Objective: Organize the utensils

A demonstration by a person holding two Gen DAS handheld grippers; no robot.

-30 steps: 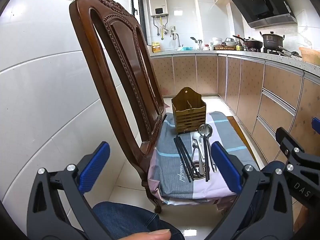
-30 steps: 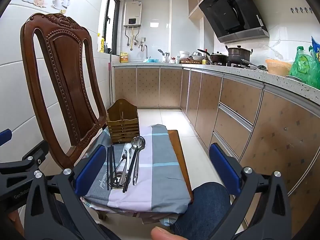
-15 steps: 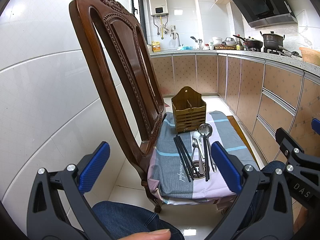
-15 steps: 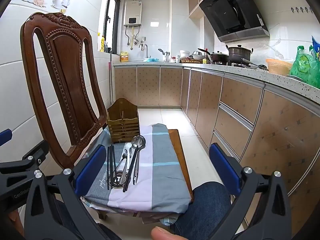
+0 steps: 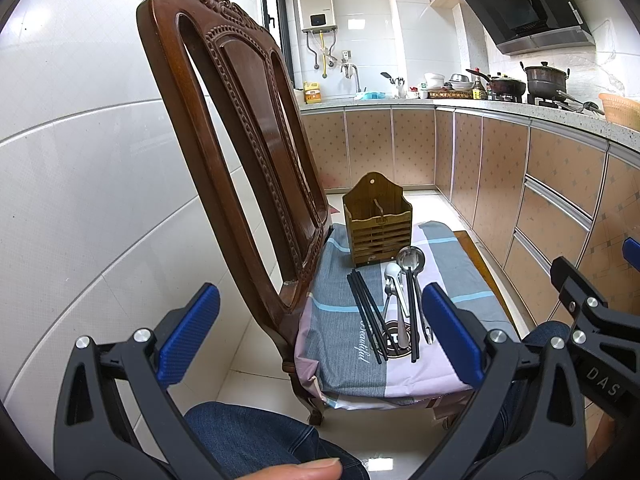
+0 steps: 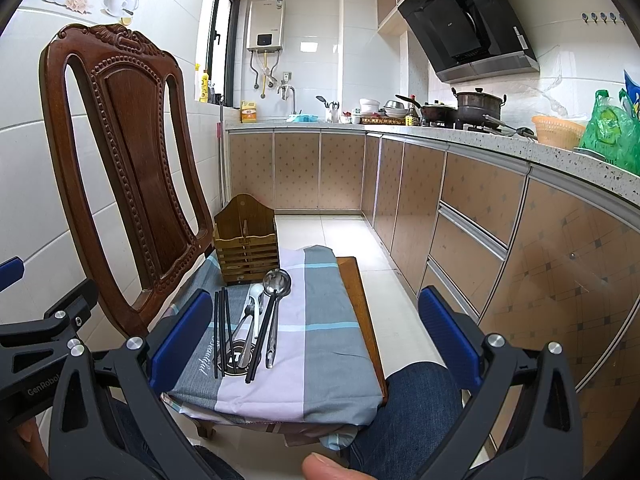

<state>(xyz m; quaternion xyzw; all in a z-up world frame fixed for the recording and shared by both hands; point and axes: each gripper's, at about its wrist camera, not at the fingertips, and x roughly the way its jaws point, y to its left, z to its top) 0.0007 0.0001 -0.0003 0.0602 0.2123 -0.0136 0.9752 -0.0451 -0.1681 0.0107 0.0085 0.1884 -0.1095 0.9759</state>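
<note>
Basically both tongs, left (image 5: 320, 334) and right (image 6: 316, 336), gaped empty; chopsticks (image 5: 366, 316) and ladle (image 5: 414, 280) lay lengthwise ahead, pointing at the wooden holder (image 5: 378, 224), left nearer.

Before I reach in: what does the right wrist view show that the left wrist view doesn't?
Only the right wrist view shows the green plastic bag on the counter and the wall hooks. Only the left wrist view shows the DAS lettering on the right hand-held gripper's body. Both show the wooden utensil holder, the black chopsticks and steel ladle lying on the cloth, and both hand-held grippers open and empty.
</note>
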